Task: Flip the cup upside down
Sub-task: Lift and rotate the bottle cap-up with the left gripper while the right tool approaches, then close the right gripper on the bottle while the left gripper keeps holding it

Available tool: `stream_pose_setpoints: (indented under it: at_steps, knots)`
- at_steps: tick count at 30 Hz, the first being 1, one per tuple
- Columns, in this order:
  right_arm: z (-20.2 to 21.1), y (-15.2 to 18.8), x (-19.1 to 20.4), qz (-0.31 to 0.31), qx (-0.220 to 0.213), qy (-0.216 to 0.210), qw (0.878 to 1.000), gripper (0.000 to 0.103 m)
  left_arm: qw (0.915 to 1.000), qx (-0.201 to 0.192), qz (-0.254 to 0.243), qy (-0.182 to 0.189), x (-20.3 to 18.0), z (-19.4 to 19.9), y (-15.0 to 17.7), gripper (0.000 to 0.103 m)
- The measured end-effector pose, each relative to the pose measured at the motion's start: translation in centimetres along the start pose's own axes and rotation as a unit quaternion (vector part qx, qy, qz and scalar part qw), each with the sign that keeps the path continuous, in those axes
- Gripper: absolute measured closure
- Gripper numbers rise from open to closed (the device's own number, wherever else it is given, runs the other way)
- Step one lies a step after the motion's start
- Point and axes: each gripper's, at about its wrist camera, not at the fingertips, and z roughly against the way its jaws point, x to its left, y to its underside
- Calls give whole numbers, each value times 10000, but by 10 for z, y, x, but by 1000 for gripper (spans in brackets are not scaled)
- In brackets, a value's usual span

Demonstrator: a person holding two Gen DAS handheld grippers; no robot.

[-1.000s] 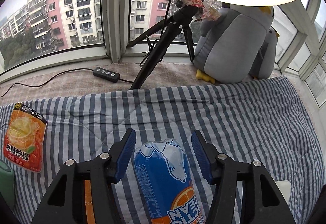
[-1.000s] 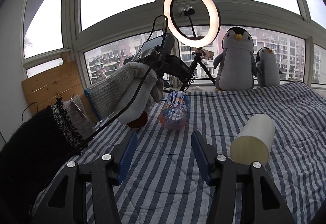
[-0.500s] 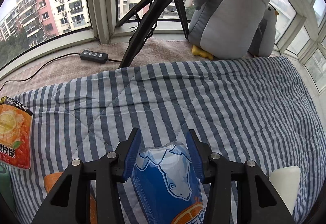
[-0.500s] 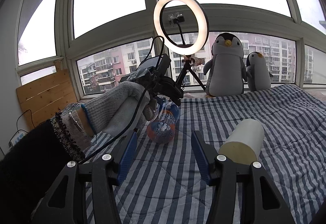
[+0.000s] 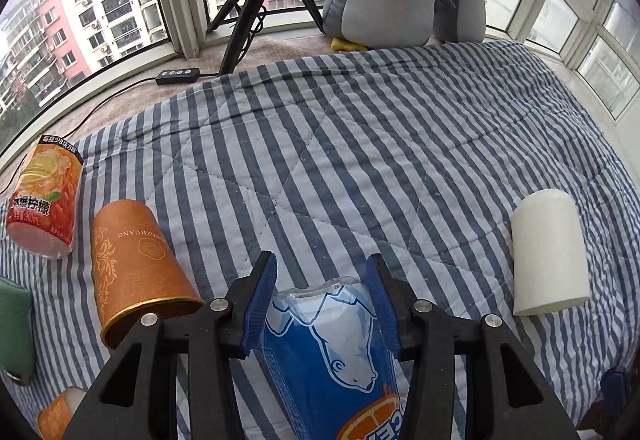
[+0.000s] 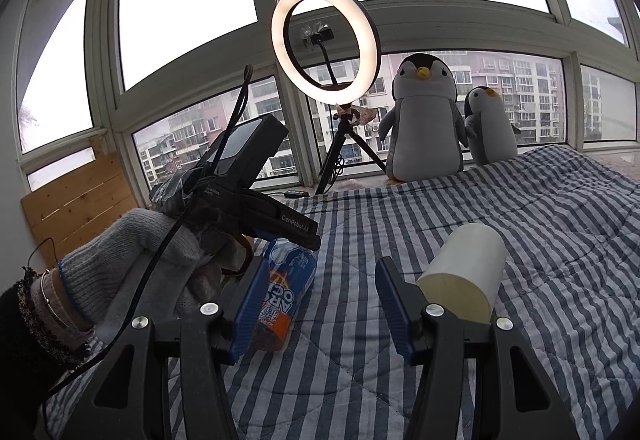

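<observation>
My left gripper (image 5: 322,300) is shut on a blue plastic drink container (image 5: 332,352) with a polar bear label; its clear end points away from me, above the striped quilt (image 5: 360,144). In the right wrist view a gloved hand (image 6: 132,272) holds that left gripper (image 6: 296,236), with the blue container (image 6: 286,284) hanging under it. My right gripper (image 6: 320,272) stands open with nothing between its fingers. A white cup (image 6: 464,276) lies on its side just right of its right finger. The same white cup (image 5: 550,252) is at the right in the left wrist view.
An orange paper cup (image 5: 136,272) lies on its side left of my left gripper. An orange lemon-drink container (image 5: 44,196) and a green object (image 5: 14,328) sit further left. A ring light on a tripod (image 6: 326,40) and two plush penguins (image 6: 426,124) stand by the window.
My left gripper has shut on the blue container and lifted it back, bringing the orange and white cups into view. In the right wrist view it has come closer. The right gripper stays open.
</observation>
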Motion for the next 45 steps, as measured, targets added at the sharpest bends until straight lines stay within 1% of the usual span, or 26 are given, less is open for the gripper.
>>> stream_pose_setpoints:
  at_steps: [4,8,9,10,11,13,15,17,19,21,23,27,30,33,36,39,42,45]
  knots:
    - [-2,1,-1,-16,52,2,10000,52,10000,22,-49,30,-3,14,28,53]
    - [-3,3,-1,-17,104,-41,9999,52,9999,-32,46,160,1,32,45,53]
    - [-2,3,-1,-24,88,-44,9999,52,9998,-83,54,193,3,39,49,51]
    - [-1,3,-1,-21,90,-79,9999,51,9996,-160,59,213,5,46,53,45]
    - [-2,4,0,-4,132,-138,9998,48,9994,-246,62,239,8,54,57,41]
    - [-3,6,0,-50,169,-160,9997,42,9985,-418,112,323,15,70,70,29]
    - [-3,7,1,-70,187,-177,9996,39,9975,-531,220,419,26,82,83,22]
    - [-6,9,2,-136,306,-340,9989,34,9969,-590,306,419,38,91,95,21]
    - [-13,12,5,-198,521,-537,9970,33,9957,-677,413,471,50,100,109,21]
    - [-20,11,11,-149,684,-576,9959,33,9928,-755,624,687,63,108,124,21]
    - [-29,6,20,17,938,-716,9930,33,9891,-847,839,864,72,114,138,21]
    - [-53,-9,27,-74,1577,-1156,9807,33,9817,-870,1096,1293,83,114,157,21]
    - [-76,-17,30,-168,2068,-1223,9706,33,9780,-806,1134,1554,79,108,163,21]
    - [-100,-19,34,-261,2555,-1325,9573,33,9739,-761,1184,1779,75,103,164,21]
    - [-121,-19,38,-411,2896,-1407,9459,33,9693,-671,1198,2042,69,93,159,21]
    - [-139,-18,43,-531,3259,-1612,9300,33,9695,-617,1115,2095,61,86,155,21]
    - [-152,-16,50,-417,3463,-1654,9225,33,9702,-535,1067,2109,57,79,151,21]
    - [-160,-11,57,-267,3584,-1591,9195,33,9725,-462,1009,2049,55,70,146,22]
